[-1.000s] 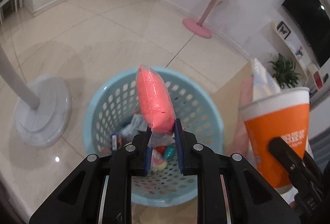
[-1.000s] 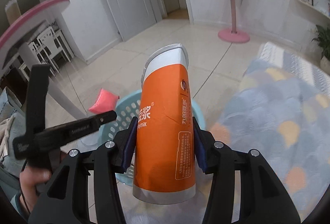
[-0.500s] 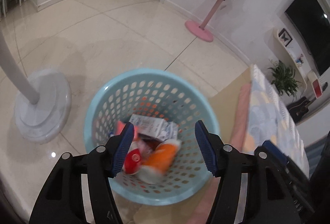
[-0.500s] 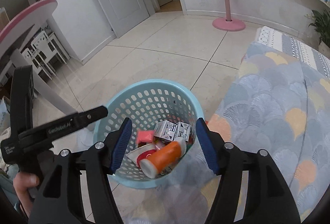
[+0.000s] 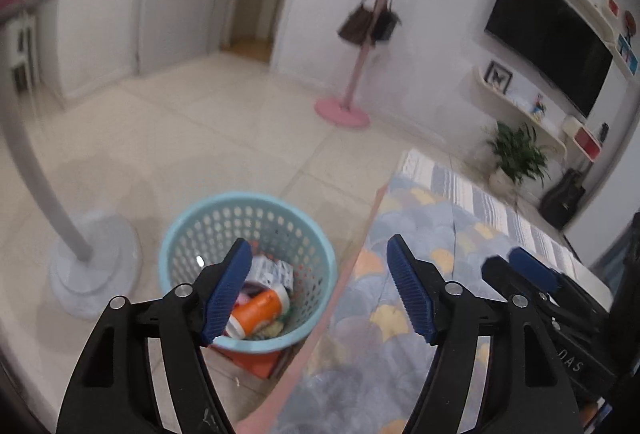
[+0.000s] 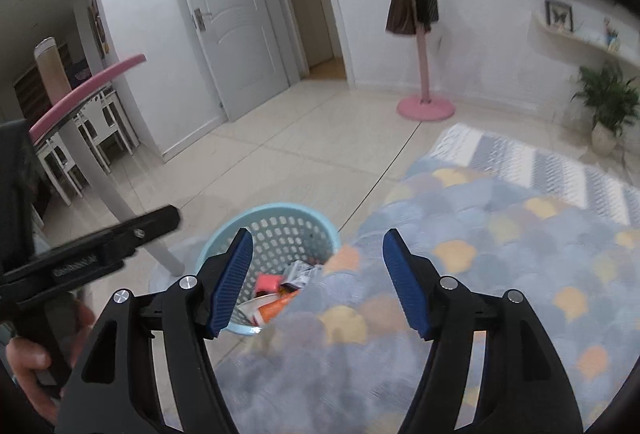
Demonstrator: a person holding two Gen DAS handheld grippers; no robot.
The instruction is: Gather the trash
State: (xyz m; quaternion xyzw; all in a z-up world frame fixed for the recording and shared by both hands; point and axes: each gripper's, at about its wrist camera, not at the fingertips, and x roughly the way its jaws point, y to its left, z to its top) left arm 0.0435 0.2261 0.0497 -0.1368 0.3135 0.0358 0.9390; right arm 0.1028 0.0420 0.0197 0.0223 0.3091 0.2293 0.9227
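In the foreground of the left wrist view, the left tongs [image 5: 318,288] are seen released, the jaws still parting, with nothing between the blue ribbed pads [image 5: 228,292]. At the lower right of that frame, part of the right tongs [image 5: 532,274] is visible over the bedspread [image 5: 448,234]. In the right wrist view, the right tongs [image 6: 316,280] are likewise released and widening, nothing being gripped; at the left edge a hand [image 6: 30,362] is seen around the handle of the left tongs.

Just beyond the pads, in the lower centre of both frames, a light blue perforated basket [image 5: 192,230] stands on the tiled floor [image 5: 224,138], right beside the edge of the patterned bed. The trash lies inside it: an orange paper cup [image 5: 256,310] on its side, a white printed packet [image 5: 276,270] behind it, and a pink packet [image 6: 267,282] seen in the right wrist view. An orange object [image 5: 256,360] is partly seen under the basket's near edge.

To the left of the basket, the round grey base of a worktop [image 5: 96,266] with a pink rim is seen. Farther back, at upper centre, a pink coat stand [image 5: 352,86] carries bags; a potted plant [image 5: 516,154] and a wall-mounted television [image 5: 548,46] sit at the upper right.
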